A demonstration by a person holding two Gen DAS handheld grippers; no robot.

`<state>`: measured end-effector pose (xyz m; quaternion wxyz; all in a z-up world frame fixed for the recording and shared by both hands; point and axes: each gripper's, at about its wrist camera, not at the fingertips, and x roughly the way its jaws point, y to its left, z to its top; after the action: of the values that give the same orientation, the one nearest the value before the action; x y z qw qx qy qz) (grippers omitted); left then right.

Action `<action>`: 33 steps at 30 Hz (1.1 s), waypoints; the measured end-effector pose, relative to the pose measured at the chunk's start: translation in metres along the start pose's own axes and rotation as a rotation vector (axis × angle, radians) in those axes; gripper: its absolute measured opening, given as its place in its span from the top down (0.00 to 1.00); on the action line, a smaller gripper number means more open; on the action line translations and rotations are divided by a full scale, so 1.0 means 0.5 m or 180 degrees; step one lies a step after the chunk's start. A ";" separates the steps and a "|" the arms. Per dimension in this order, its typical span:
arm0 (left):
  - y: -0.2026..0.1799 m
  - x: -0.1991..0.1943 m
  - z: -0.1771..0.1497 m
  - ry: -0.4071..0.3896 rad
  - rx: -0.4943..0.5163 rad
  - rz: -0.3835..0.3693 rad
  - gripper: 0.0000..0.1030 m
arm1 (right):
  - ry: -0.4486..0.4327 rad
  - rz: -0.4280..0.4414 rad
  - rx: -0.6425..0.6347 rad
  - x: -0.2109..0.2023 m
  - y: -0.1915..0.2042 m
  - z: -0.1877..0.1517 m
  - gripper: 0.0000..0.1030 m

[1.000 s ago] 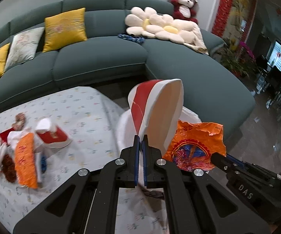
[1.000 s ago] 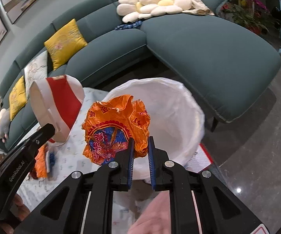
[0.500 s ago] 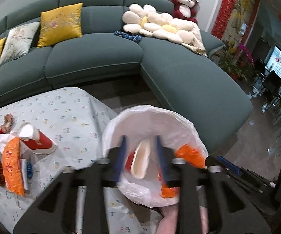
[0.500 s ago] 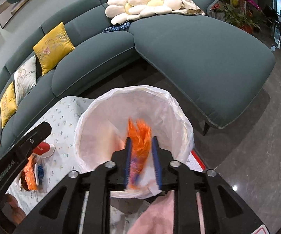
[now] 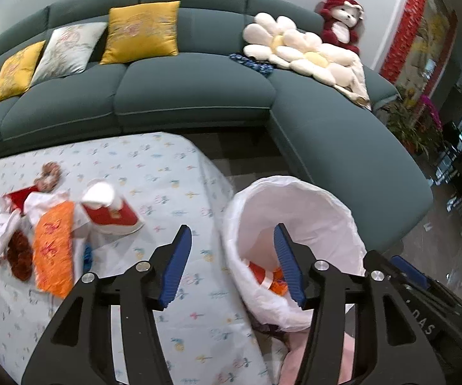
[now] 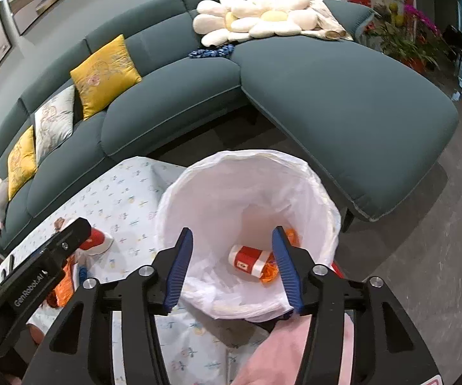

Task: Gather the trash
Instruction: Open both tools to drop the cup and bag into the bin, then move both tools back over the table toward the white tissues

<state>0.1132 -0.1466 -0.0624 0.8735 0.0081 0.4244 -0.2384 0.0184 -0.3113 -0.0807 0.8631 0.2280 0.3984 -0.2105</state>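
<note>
A white-lined trash bin (image 6: 324,199) (image 5: 336,205) stands off the table's corner. At its bottom lie a red-and-white paper cup (image 6: 248,260) (image 5: 259,272) and an orange wrapper (image 6: 271,272) (image 5: 277,285). My right gripper (image 6: 232,261) hangs over the bin, jaws opening, nothing between them. My left gripper (image 5: 232,263) straddles the bin's near-left rim, jaws opening and empty. On the table's left a trash pile remains: an orange wrapper (image 5: 54,250), another red-and-white cup (image 5: 108,211), white paper (image 5: 4,234) and brown scraps (image 5: 20,255).
A floral tablecloth covers the table (image 5: 153,173). A curved teal sofa (image 5: 192,96) with yellow cushions (image 5: 141,32) and flower pillows (image 5: 298,51) wraps behind the table and bin. Dark tiled floor (image 6: 423,256) lies right of the bin. A pink sleeve (image 6: 282,353) shows below.
Both grippers opened. The cup fell from the left gripper and the orange wrapper from the right gripper into the bin. The left gripper then swung left toward the table.
</note>
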 end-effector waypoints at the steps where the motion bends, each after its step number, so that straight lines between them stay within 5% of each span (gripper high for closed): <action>1: 0.008 -0.004 -0.002 -0.0002 -0.0022 0.0013 0.51 | -0.0003 0.0007 -0.0034 -0.004 0.010 -0.003 0.48; 33: 0.338 -0.153 -0.078 -0.0187 -0.0857 0.0612 0.40 | 0.0149 0.0383 -0.1011 -0.055 0.336 -0.117 0.43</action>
<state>0.1157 0.0429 -0.0620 0.8975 -0.0753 0.4240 -0.0948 0.0590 -0.1375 -0.0549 0.8898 0.1171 0.4323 -0.0874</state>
